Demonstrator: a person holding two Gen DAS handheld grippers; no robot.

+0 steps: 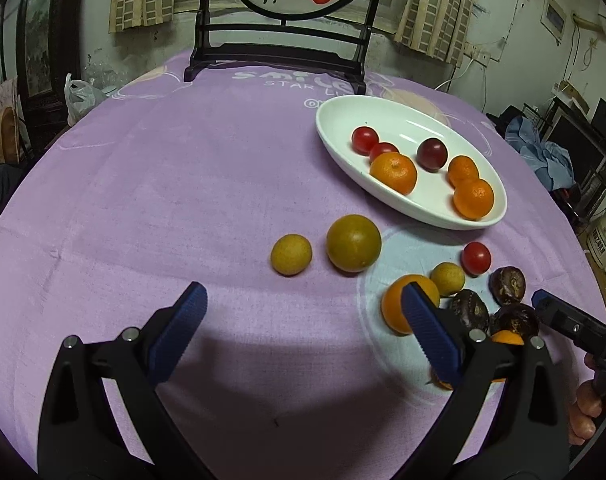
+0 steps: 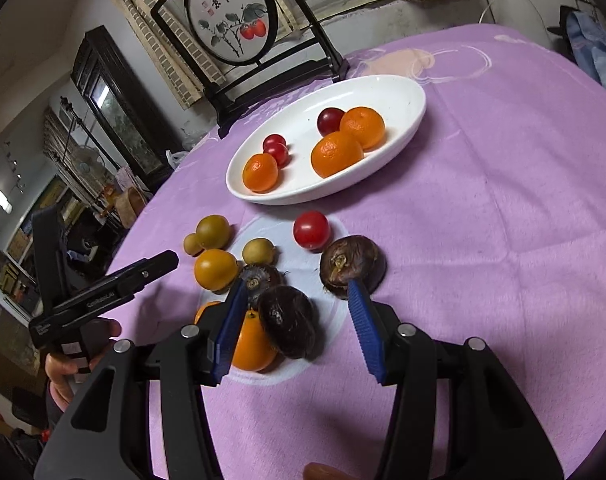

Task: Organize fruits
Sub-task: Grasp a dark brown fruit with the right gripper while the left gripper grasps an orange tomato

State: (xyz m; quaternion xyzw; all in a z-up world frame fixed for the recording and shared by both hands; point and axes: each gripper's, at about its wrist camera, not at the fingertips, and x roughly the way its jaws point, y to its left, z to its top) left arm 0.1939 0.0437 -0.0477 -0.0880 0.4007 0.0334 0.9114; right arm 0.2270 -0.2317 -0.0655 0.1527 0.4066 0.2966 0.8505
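The left gripper (image 1: pixel 303 300) gapes wide over bare purple tabletop (image 1: pixel 163 200). The right gripper (image 2: pixel 299 286) hangs part open, gripping nothing, a dark fruit (image 2: pixel 289 326) between its fingers at lower centre.

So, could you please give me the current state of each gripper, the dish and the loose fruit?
Left gripper: open, holding nothing.
Right gripper: open, a dark fruit between its fingers, apparently ungripped.
White dish: holds six fruits.
Loose red tomato: lying on the cloth, outside the dish.
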